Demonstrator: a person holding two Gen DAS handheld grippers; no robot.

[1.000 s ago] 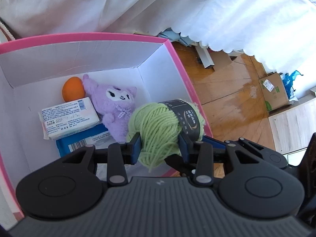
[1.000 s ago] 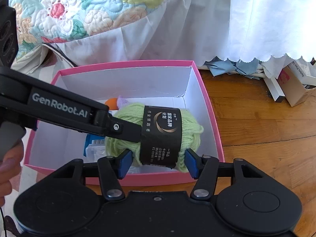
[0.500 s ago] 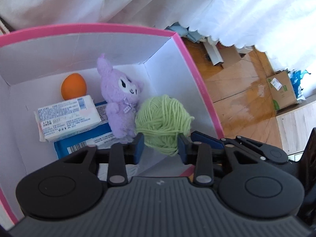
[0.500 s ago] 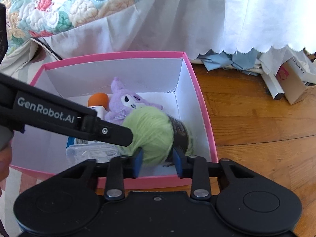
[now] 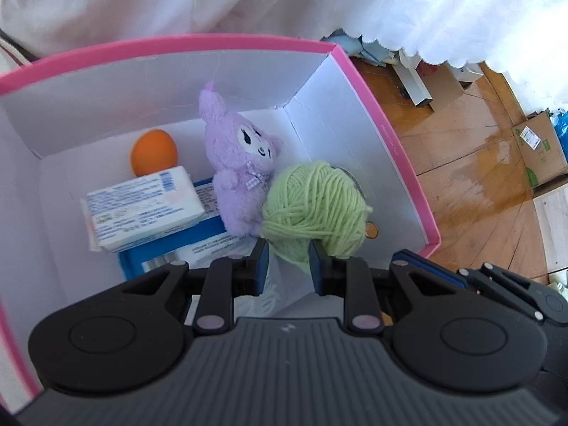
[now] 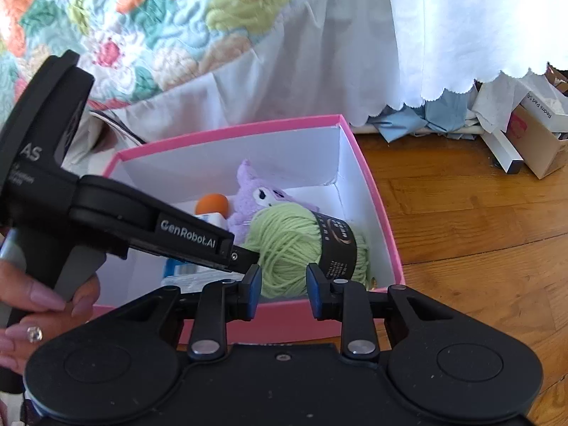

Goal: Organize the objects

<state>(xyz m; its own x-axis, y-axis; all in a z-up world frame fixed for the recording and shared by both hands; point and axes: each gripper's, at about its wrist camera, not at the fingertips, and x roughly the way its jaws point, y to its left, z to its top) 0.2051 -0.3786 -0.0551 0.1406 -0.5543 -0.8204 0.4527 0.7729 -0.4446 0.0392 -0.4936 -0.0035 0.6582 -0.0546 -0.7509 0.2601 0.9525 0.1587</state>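
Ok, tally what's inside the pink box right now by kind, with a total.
Green yarn ball: 1
Purple plush toy: 1
Orange ball: 1
White wrapped packet: 1
Blue package, under the packet: 1
Total: 5 in the pink box

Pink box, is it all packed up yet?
Nearly. The orange ball, purple plush, white packet and blue pack already lie inside the pink box. The green yarn rests there too, with the left tool at it; whether it grips is unclear. The right tool is empty. To do: pull the tools away.
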